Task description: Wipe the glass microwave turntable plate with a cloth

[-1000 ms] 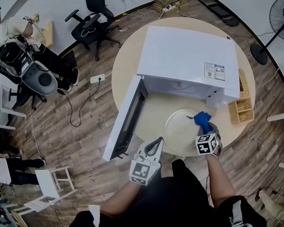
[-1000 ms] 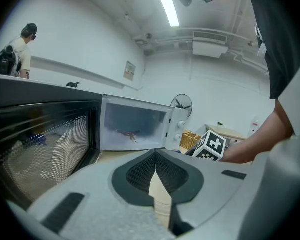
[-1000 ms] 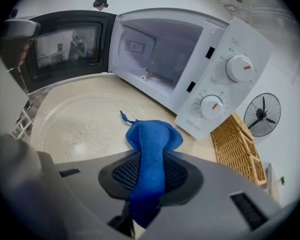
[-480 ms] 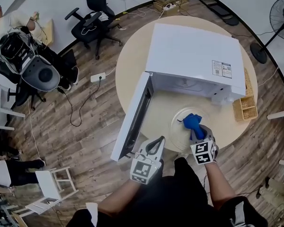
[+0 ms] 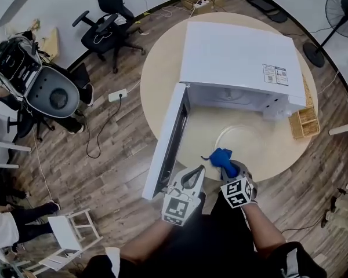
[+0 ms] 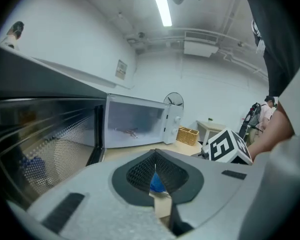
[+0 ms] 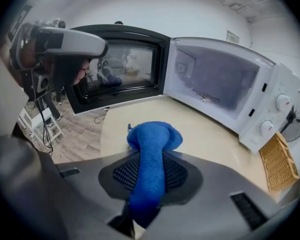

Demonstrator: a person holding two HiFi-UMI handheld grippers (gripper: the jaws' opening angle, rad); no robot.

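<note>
The glass plate (image 5: pixel 252 136) is hard to pick out: clear glass on the pale round table (image 5: pixel 162 74), just a faint ring in front of the microwave (image 5: pixel 238 57). In the right gripper view I can't find its edge at all. Can't tell whether the blue cloth (image 5: pixel 221 154) sits on the plate's near-left rim or just off it on the bare tabletop. The person's forearms are cut off at the bottom of the head view, body mostly a dark mass. In the left gripper view the microwave door (image 5: pixel 168 143) fills the left side and blocks much beyond it.

Right gripper (image 5: pixel 227 168) is reached fwd over the table's near edge, marker cube toward the person, jaws pointing at the oven. Its jaws are clenched on the cloth (image 7: pixel 155 134), which bunches up past the tips w/ a strip running back between them.

Left gripper (image 5: pixel 192 175) is held back, beside the door's free end, just left of the right one, not touching it. Its jaws are pressed together, tips meeting, nothing gripped; a bit of blue shows only through the gap behind.

Oven door stands wide open to the left, cavity facing the plate. A wicker basket (image 5: pixel 304 123) sits at the oven's right.
</note>
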